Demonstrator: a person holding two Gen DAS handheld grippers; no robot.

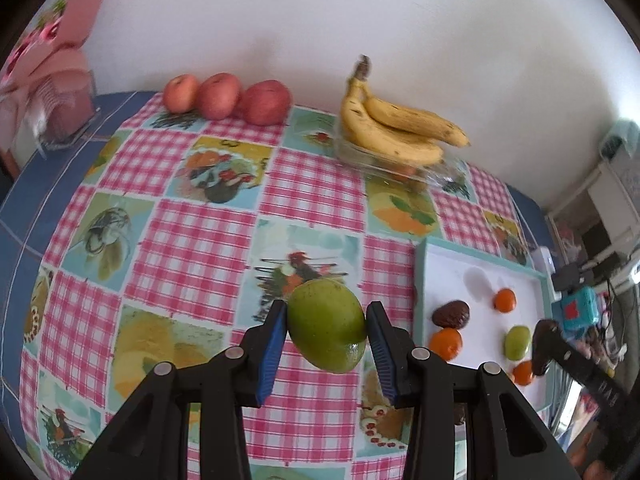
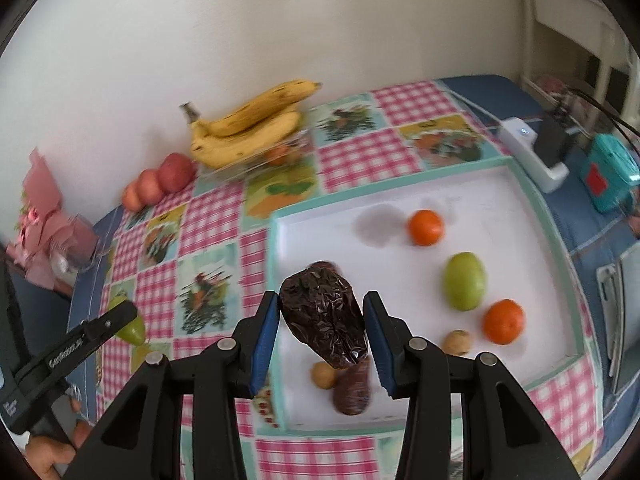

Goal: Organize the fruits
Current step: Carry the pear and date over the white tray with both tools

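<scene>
My left gripper (image 1: 327, 309) is shut on a green oval fruit (image 1: 326, 330) and holds it above the checked tablecloth, left of the tray. My right gripper (image 2: 322, 299) is shut on a dark brown wrinkled date (image 2: 324, 320) over the near left part of the white tray (image 2: 340, 232). In the tray lie two oranges (image 2: 426, 227) (image 2: 503, 321), a green fruit (image 2: 465, 281), two small tan fruits (image 2: 459, 342) (image 2: 323, 375) and another dark date (image 2: 352, 390). In the right wrist view, the left gripper's finger (image 2: 108, 322) shows at the left edge, with its green fruit (image 2: 135, 330).
Bananas (image 1: 396, 128) rest on a clear container at the back by the wall. Three red apples (image 1: 224, 96) line up to their left. A pink tissue holder (image 1: 60, 92) stands at the far left. Beyond the tray's far right corner sit a white device (image 2: 532, 148) and a teal box (image 2: 608, 172).
</scene>
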